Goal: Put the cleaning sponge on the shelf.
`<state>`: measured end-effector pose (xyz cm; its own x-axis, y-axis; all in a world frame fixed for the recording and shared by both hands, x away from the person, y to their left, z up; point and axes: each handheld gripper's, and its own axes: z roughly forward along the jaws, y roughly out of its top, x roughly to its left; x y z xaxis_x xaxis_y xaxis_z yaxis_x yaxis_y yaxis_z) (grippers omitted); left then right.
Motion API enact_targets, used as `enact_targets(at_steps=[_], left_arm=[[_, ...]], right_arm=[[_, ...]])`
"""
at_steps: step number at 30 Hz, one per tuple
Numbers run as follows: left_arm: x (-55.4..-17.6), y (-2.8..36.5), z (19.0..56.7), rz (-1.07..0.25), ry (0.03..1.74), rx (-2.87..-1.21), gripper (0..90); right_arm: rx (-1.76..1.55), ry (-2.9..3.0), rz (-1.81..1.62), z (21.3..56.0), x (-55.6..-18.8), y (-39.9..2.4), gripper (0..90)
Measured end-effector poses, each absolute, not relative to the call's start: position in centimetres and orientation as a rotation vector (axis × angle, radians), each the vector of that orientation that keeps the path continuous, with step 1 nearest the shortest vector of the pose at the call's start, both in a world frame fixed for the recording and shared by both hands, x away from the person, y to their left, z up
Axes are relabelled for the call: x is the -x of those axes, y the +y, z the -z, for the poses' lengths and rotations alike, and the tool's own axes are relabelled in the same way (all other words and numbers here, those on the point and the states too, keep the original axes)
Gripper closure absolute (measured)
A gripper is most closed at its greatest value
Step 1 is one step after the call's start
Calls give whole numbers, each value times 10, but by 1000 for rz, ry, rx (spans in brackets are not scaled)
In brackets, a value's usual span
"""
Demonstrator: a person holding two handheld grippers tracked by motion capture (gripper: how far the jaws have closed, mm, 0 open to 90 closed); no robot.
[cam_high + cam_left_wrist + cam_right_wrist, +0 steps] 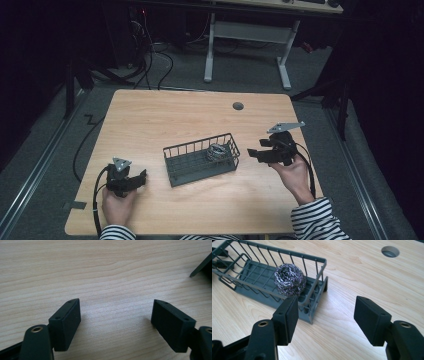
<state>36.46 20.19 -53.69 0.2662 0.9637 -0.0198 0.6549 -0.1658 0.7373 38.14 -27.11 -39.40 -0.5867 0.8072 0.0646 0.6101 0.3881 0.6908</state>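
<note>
A dark grey wire basket (pixel 182 150) stands mid-table, and a steel wool scourer (pixel 216 152) lies in its right end. In the right gripper view the scourer (pixel 289 280) rests against the basket's near wall (pixel 317 287). My right gripper (pixel 254 153) hovers just right of the basket, open, with bare wood between its jaws (pixel 327 315). Resting at the table's front left, my left gripper (pixel 142 177) is open over bare wood (pixel 116 317), a short way left of the basket.
The wooden table (pixel 150 115) has a round cable hole (pixel 238 106) at the back right, which the right gripper view shows too (pixel 390 251). Beyond the table are a desk frame (pixel 285 65) and cables (pixel 150 60) on the floor.
</note>
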Motion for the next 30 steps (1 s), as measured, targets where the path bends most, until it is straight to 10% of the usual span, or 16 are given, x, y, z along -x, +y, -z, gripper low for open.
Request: enact_targets(at_steps=[30], left_arm=[[-365, 202, 537, -623, 1461, -1904, 242]], right_arm=[[-1418, 2258, -1078, 432, -352, -322, 370]])
